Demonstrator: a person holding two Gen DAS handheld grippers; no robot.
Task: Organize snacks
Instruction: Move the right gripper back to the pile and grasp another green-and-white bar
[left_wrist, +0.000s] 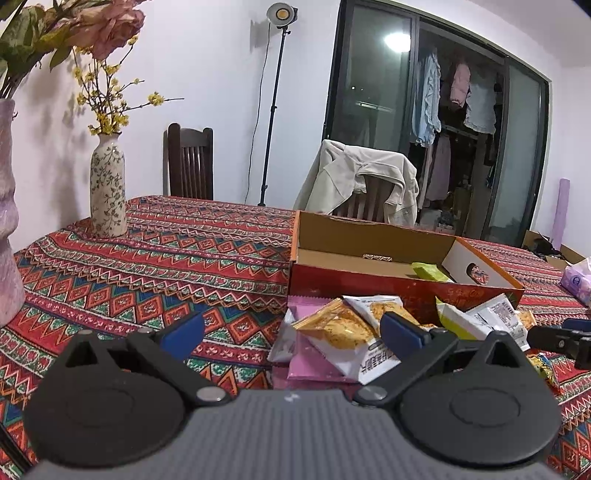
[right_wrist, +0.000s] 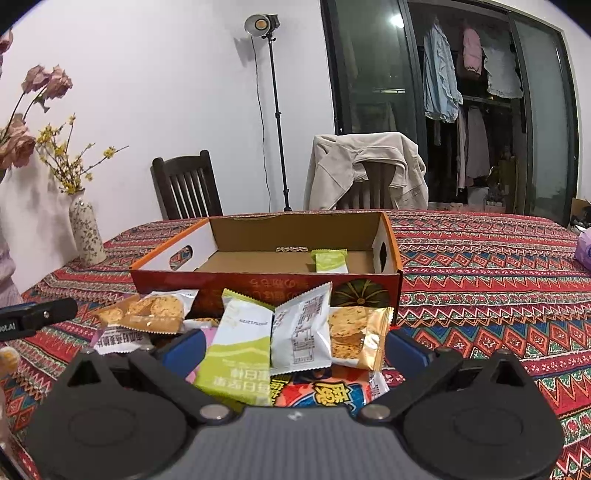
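— What does your left gripper (left_wrist: 291, 332) look like from its own camera?

— You see two round black discs, each with a faint ring pressed in, flanking a grey ribbed body. Black link arms run from silver screws to blue fingertips (left_wrist: 183, 334).

— And your right gripper (right_wrist: 295, 350)?

— It has the same build: black discs, grey ribbed middle, silver screws, blue pads (right_wrist: 408, 353). A small pale mark sits on the grey body's top edge.
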